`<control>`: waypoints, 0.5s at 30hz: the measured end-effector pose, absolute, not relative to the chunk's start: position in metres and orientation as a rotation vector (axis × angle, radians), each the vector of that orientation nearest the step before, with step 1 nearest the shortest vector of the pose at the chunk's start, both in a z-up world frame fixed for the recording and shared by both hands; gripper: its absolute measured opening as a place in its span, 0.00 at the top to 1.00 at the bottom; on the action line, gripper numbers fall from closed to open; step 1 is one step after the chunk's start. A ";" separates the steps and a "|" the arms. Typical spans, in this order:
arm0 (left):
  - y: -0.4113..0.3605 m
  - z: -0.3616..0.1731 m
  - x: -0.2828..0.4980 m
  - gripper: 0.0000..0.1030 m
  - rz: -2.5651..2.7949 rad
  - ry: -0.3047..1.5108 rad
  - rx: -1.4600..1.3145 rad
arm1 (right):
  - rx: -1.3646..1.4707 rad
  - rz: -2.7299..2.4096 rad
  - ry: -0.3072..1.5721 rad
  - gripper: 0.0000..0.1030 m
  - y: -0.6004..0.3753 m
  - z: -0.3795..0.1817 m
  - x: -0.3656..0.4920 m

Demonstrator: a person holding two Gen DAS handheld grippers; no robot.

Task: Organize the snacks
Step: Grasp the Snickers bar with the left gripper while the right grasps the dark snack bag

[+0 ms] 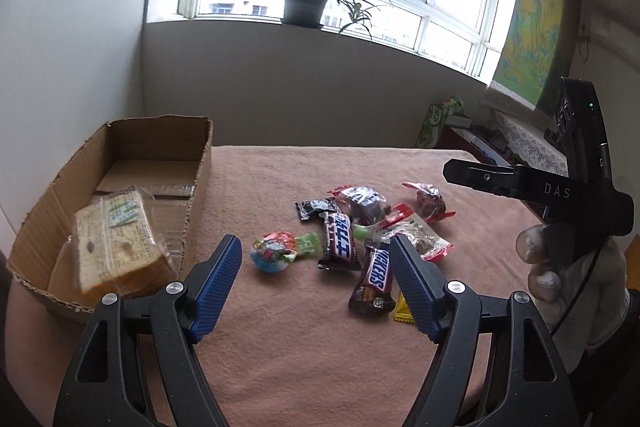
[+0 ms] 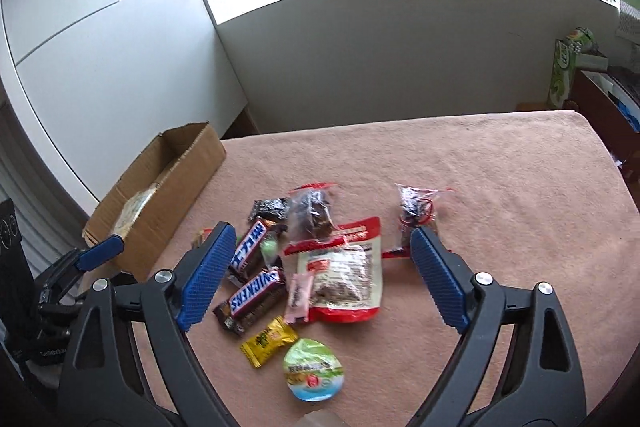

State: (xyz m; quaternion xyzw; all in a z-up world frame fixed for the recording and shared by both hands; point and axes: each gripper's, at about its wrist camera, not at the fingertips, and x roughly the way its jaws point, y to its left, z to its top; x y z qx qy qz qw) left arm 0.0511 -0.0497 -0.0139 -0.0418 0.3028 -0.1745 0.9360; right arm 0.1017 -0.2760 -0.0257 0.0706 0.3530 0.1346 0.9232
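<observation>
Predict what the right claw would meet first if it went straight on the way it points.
Probably the red-and-white pouch, which lies between the open right claw fingers on the table; depth is unclear.

– What do we see past our left gripper (image 1: 316, 247)?

– Its blue pads gape wide over the pink tablecloth (image 1: 304, 359), holding nothing. A loose pile of snacks lies ahead: a Snickers bar (image 1: 374, 277) near the right pad, a second chocolate bar (image 1: 340, 241) beside it, a round colourful sweet (image 1: 272, 253) to the left.

– And the cardboard box (image 1: 200, 167)?

– On our left, with wrapped bread slices (image 1: 118, 239) inside. The right gripper (image 1: 520, 183) hangs at the far right edge.
</observation>
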 end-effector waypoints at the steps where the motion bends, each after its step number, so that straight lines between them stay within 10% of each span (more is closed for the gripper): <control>1: -0.053 -0.015 0.051 0.26 -0.363 0.625 -0.080 | 0.138 0.272 0.728 0.11 -0.281 -0.029 0.098; 15: -0.081 -0.045 0.059 0.28 -0.395 0.738 -0.030 | 0.099 0.162 0.771 0.24 -0.307 -0.056 0.116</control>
